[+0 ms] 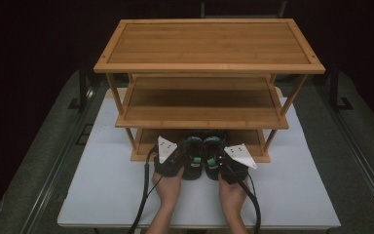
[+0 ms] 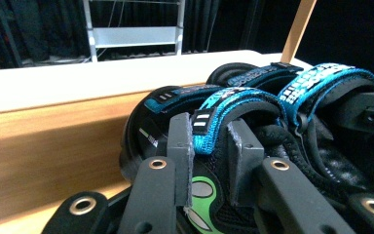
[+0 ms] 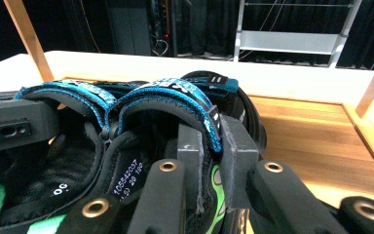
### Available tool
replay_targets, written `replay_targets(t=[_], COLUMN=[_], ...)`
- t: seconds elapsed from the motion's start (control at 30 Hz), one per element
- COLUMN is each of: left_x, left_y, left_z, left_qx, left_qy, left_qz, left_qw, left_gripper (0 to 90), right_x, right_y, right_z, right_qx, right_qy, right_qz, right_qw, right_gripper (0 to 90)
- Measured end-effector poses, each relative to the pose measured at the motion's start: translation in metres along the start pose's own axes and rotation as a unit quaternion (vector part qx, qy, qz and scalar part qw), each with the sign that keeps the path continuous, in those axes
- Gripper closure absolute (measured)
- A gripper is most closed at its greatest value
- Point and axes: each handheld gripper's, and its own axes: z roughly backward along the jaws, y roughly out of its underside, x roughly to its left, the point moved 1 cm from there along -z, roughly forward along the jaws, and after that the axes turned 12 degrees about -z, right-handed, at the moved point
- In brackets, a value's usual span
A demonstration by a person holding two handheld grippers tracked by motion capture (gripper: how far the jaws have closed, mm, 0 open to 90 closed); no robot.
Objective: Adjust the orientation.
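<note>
At six o'clock on the bench (image 1: 102, 195), nearest me, my two hands come in side by side, each carrying a gripper toward the foot of the wooden shoe rack (image 1: 209, 68). My left gripper (image 1: 177, 158) is pinching the heel strap of the left shoe (image 1: 192, 163); in the left gripper view its pads (image 2: 181, 146) are pressed against the blue strap (image 2: 209, 122) from both sides. My right gripper (image 1: 220, 163) does the same to the right shoe (image 1: 210, 161), and in the right gripper view the pads (image 3: 236, 146) squeeze that shoe's blue strap (image 3: 209, 122) between them.

Just beyond, toward twelve o'clock, both black shoes lie close together, toes forward, on the bottom shelf (image 1: 248, 139) of the rack. Their toes are tucked under the middle shelf (image 1: 199, 105), while the heels sit at the shelf's front edge, about where my grippers are. In the right gripper view the bare wood of the bottom shelf (image 3: 311, 131) runs on at two o'clock past the shoe.

By my judgement the carrying is mostly done: the pair looks to be resting on the shelf, though I cannot tell whether the soles bear fully on it. What is left is perhaps a small push deeper, then releasing both straps and drawing my hands back. Farther off, the middle shelf and the top shelf (image 1: 209, 44) carry nothing.
</note>
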Motion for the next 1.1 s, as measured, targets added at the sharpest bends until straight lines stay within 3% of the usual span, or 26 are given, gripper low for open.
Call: replay_targets(t=[0.63, 1.1], left_x=[0.0004, 0.0019], left_y=[0.0021, -0.0010], left_z=[-0.0017, 0.0040], left_qx=[0.013, 0.004], left_qy=[-0.013, -0.013], left_qz=[-0.008, -0.018], left_qw=[0.9998, 0.9997], left_gripper=[69.0, 64.8], right_x=[-0.0031, -0.0067], right_y=[-0.0008, -0.0021], right_z=[-0.0046, -0.0022], right_qx=[0.009, 0.002], right_qy=[0.003, 0.000], right_qz=[0.005, 0.005], right_qw=[0.9999, 1.0000], right_gripper=[73.1, 66.0])
